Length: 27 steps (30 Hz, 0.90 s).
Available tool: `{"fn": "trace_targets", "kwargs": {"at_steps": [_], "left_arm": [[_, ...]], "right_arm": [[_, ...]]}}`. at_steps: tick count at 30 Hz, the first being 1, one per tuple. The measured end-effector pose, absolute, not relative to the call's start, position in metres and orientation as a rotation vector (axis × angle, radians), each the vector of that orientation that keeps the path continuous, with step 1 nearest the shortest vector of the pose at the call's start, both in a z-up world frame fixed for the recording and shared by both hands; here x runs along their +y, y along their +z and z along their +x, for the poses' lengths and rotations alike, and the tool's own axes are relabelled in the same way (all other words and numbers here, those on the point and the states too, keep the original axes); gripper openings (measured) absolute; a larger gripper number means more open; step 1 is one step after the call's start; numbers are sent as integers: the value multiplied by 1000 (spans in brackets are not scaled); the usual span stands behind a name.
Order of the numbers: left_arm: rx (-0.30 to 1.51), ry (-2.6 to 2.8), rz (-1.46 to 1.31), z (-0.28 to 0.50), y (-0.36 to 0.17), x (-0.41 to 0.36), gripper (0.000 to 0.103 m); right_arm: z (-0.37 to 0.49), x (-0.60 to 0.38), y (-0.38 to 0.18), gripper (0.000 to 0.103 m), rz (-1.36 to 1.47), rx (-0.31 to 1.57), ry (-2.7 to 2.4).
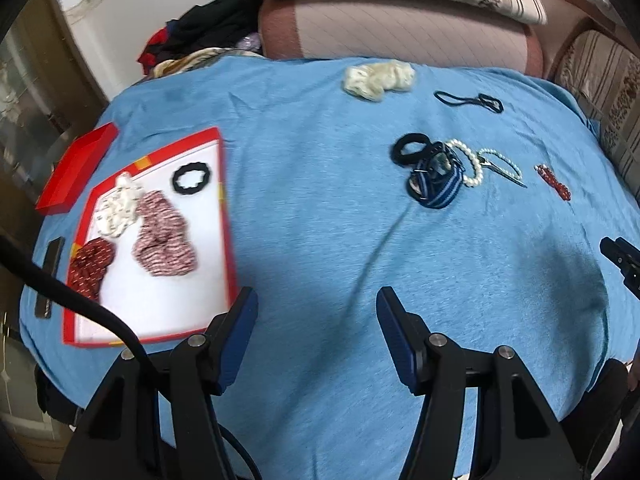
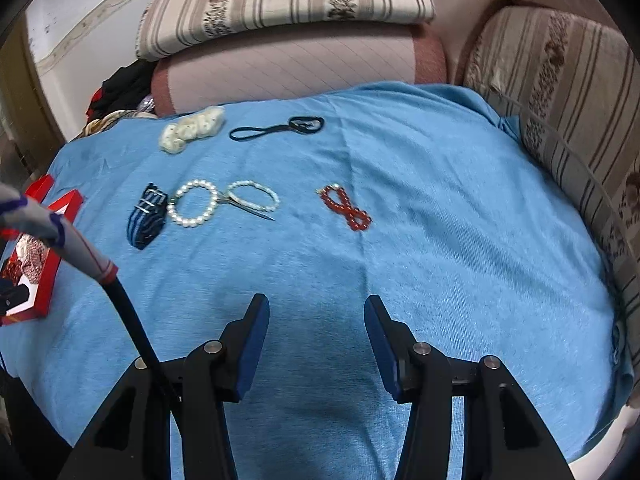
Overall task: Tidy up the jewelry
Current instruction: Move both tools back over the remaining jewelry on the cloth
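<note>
Blue cloth (image 1: pixel 320 240) is seen spread under everything in the left wrist view; the left gripper (image 1: pixel 316 300) is held above it with its jaws spread wide and nothing between them. Ahead and to the left of that gripper a red-rimmed tray (image 1: pixel 226 216) is laid, white inside; in it a pink striped scrunchie (image 1: pixel 164 236), a white scrunchie (image 1: pixel 118 210), a dark red scrunchie (image 1: pixel 90 266) and a black hair tie (image 1: pixel 191 177) are gathered, the tie apart from the rest. A red lid (image 1: pixel 76 170) is set beyond the tray's far left corner. Ahead and to the right a black scrunchie (image 1: pixel 412 149) is seen touching a blue striped band (image 1: pixel 436 186); a pearl bracelet (image 1: pixel 470 164) lies against that band; a second, finer pearl bracelet (image 1: pixel 505 165) is just beside it; a red bead bracelet (image 1: pixel 554 182) lies farther right. A cream scrunchie (image 1: pixel 380 77) and thin black hair ties (image 1: pixel 470 101) are placed farthest ahead.

In the right wrist view the right gripper (image 2: pixel 316 312) is likewise held wide and empty over the cloth (image 2: pixel 400 260); the red bead bracelet (image 2: pixel 346 206) is found almost straight ahead; the two pearl bracelets (image 2: pixel 192 204) (image 2: pixel 256 196) and the striped band (image 2: pixel 146 216) lie ahead to the left, with small scissors (image 2: pixel 248 205) crossing the finer bracelet; the cream scrunchie (image 2: pixel 192 128) and thin ties (image 2: pixel 280 128) lie beyond them; the tray (image 2: pixel 44 284) is glimpsed at the far left edge.
</note>
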<state>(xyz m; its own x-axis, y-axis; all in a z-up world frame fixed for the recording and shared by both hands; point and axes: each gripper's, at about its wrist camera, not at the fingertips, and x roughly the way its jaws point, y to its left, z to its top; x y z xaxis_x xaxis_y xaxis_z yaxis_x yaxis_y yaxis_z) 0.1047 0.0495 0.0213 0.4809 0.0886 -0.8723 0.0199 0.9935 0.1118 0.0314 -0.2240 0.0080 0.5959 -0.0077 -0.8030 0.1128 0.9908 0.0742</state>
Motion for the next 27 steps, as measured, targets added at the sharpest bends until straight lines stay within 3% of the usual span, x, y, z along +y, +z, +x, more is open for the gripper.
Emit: {"fn": "trace_targets", "kwargs": {"at_steps": [14, 27], "left_arm": [[1116, -96, -8, 169, -15, 24, 60], [1091, -294, -89, 211, -24, -11, 60]], "right_arm": [[61, -265, -9, 53, 226, 931, -110], [111, -242, -21, 53, 179, 927, -3]]}}
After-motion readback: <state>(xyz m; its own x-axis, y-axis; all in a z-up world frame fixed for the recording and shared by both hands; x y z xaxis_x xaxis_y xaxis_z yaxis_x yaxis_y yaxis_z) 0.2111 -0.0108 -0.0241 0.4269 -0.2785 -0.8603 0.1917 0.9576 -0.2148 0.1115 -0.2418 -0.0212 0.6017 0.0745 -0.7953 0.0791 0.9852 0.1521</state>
